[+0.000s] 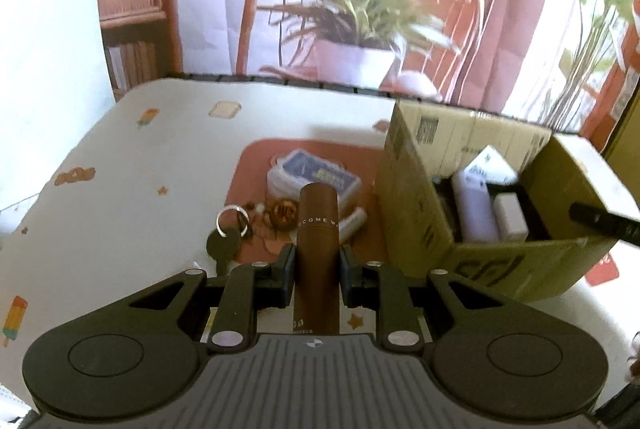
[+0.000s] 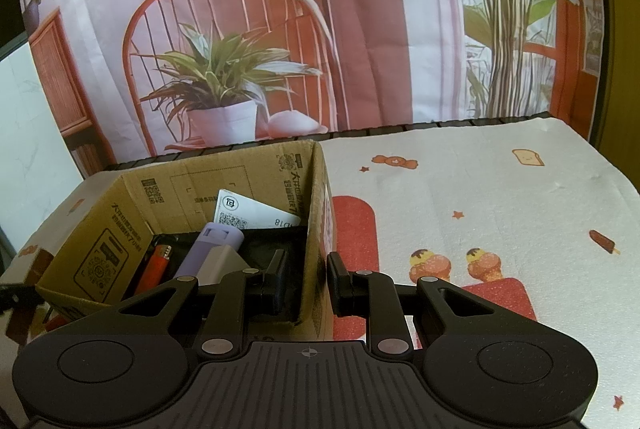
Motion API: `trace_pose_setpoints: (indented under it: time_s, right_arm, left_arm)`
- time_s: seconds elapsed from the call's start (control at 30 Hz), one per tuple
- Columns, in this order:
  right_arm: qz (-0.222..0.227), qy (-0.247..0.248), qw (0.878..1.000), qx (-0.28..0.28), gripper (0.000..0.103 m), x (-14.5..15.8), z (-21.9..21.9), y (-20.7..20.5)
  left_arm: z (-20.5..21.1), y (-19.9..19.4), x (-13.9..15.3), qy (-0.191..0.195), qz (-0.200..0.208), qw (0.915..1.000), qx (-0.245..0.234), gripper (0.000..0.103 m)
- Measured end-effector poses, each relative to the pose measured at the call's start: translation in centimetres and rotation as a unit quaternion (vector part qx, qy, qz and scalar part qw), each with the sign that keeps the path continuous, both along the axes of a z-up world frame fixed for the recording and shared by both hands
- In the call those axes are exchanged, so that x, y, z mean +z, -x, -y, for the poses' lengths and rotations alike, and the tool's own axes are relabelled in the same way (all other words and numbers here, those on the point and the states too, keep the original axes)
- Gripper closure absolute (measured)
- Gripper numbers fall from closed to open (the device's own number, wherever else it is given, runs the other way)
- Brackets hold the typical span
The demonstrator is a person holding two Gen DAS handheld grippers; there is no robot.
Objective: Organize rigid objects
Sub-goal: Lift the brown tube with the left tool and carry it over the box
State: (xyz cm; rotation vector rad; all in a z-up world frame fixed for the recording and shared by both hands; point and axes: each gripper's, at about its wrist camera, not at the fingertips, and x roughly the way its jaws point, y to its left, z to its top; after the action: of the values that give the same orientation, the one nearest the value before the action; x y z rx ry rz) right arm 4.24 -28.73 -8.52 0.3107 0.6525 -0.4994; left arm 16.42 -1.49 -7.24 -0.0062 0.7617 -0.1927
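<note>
left gripper (image 1: 317, 271): matte black body | ribbed grey panel with small crosshair mark | two round black discs at the sides | black link arms with silver rivets | flat black finger pads || right gripper (image 2: 306, 283): same build | darker ribbed panel with crosshair | silver rivets | black square-edged fingers

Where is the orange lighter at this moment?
In the right wrist view, the orange lighter lies inside the cardboard box, at its left side, beside the lavender tube.

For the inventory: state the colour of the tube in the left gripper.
Brown tube, clearest in the left wrist view.
</note>
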Motion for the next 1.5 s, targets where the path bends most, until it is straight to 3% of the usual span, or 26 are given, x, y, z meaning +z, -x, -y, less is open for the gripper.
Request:
trace_pose_setpoints:
  time_s: [0.23,0.67,1.0,1.2,1.5]
  right_arm:
    - [0.0,0.0,1.0,0.0,0.082,0.0,0.0,0.0]
    - [0.0,0.0,1.0,0.0,0.083,0.0,0.0,0.0]
    - [0.003,-0.001,1.0,-0.002,0.086,0.1,0.0,0.0]
    - [0.007,-0.003,1.0,-0.006,0.091,0.0,0.3,0.1]
    - [0.011,-0.006,1.0,-0.005,0.091,-0.1,0.5,0.2]
  left_arm:
    - [0.6,0.0,2.4,0.018,0.024,0.9996,-0.001,0.079]
    - [5.4,-1.4,5.1,0.04,0.055,0.9958,-0.062,0.079]
    - [8.5,-3.3,4.1,0.049,0.026,0.995,-0.084,0.079]
    - [9.9,-4.7,2.8,0.038,0.009,0.9956,-0.085,0.079]
    - [11.1,-6.0,1.3,0.018,-0.014,0.996,-0.086,0.079]
